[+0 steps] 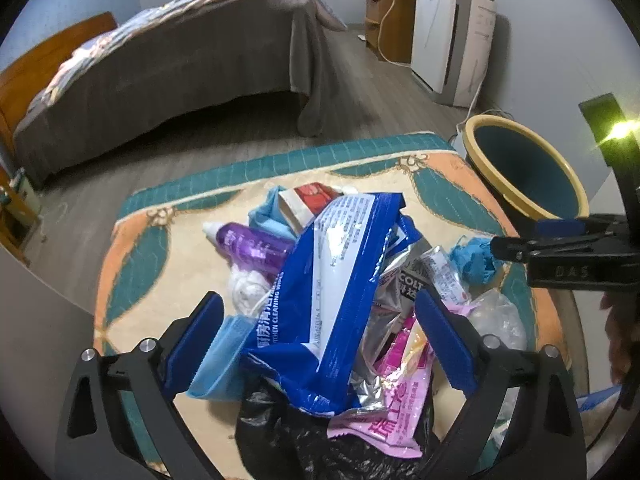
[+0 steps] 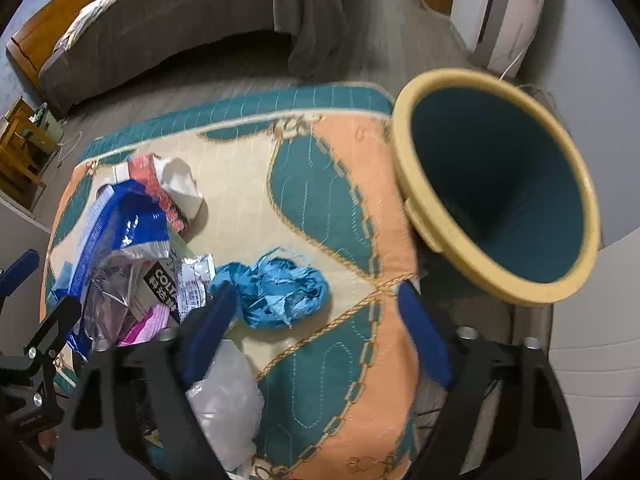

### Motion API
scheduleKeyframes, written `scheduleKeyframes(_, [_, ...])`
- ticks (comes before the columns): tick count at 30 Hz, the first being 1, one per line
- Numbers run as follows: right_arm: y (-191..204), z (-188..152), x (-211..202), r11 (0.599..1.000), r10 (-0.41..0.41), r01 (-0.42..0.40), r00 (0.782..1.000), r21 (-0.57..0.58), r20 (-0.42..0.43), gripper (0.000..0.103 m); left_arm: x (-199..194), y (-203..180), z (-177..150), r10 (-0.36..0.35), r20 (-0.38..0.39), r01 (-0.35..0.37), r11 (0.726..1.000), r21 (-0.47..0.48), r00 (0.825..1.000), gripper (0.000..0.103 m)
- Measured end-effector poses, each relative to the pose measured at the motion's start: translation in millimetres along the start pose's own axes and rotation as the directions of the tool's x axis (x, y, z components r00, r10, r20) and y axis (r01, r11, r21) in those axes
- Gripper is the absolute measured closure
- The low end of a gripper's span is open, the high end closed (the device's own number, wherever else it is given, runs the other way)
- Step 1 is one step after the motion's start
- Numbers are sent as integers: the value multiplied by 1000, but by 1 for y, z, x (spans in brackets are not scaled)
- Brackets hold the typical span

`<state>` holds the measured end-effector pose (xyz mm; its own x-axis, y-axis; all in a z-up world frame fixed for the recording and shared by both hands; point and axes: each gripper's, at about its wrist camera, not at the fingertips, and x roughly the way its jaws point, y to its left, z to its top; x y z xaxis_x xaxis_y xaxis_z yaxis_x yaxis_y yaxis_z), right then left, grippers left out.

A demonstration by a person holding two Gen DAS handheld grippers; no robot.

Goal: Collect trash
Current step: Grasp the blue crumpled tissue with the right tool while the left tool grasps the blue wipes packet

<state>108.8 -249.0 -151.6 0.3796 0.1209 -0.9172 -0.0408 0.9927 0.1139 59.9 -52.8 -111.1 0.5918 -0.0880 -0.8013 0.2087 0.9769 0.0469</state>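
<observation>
A heap of trash lies on a teal, peach and cream quilted mat (image 2: 320,184). A blue wipes packet (image 1: 340,272) tops the heap, with a purple bottle (image 1: 252,246), a pink wrapper (image 1: 400,412) and a black bag (image 1: 304,440) around it. My left gripper (image 1: 324,320) is open, its blue pads either side of the packet and not pressing on it. My right gripper (image 2: 316,320) is open over a crumpled blue paper wad (image 2: 276,292), which lies close to its left finger. A clear plastic bag (image 2: 228,392) lies under that finger. A yellow-rimmed teal bin (image 2: 402,148) stands just right of the mat.
A bed (image 1: 180,60) with a grey cover stands beyond the mat across a wooden floor. A white appliance (image 1: 448,40) and a wooden cabinet (image 1: 384,20) line the far right wall. A red and white box (image 1: 308,196) sits at the heap's far side.
</observation>
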Motion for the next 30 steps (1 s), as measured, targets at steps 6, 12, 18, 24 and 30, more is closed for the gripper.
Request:
scheduleKeyframes(6, [3, -1, 21, 1000, 5, -5, 999, -2, -52, 40, 19, 0, -6, 5, -58, -3, 1000, 19, 998, 26])
scheduleKeyframes(12, [5, -3, 27, 999, 28, -29, 997, -16, -70, 61, 29, -1, -8, 2, -83, 1, 999, 40, 997, 40])
scheduleKeyframes(18, [11, -3, 24, 999, 42, -43, 997, -29, -63, 66, 28, -5, -10, 16, -95, -7, 996, 90, 995, 73])
scheduleKeyframes(24, [4, 3, 7, 998, 66, -66, 997, 8, -28, 66, 16, -6, -6, 56, -39, -51, 992, 119, 998, 80])
scheduleKeyframes(30, [0, 12, -20, 996, 83, -83, 996, 21, 17, 66, -5, 1, 6, 49, 38, -52, 996, 76, 998, 84])
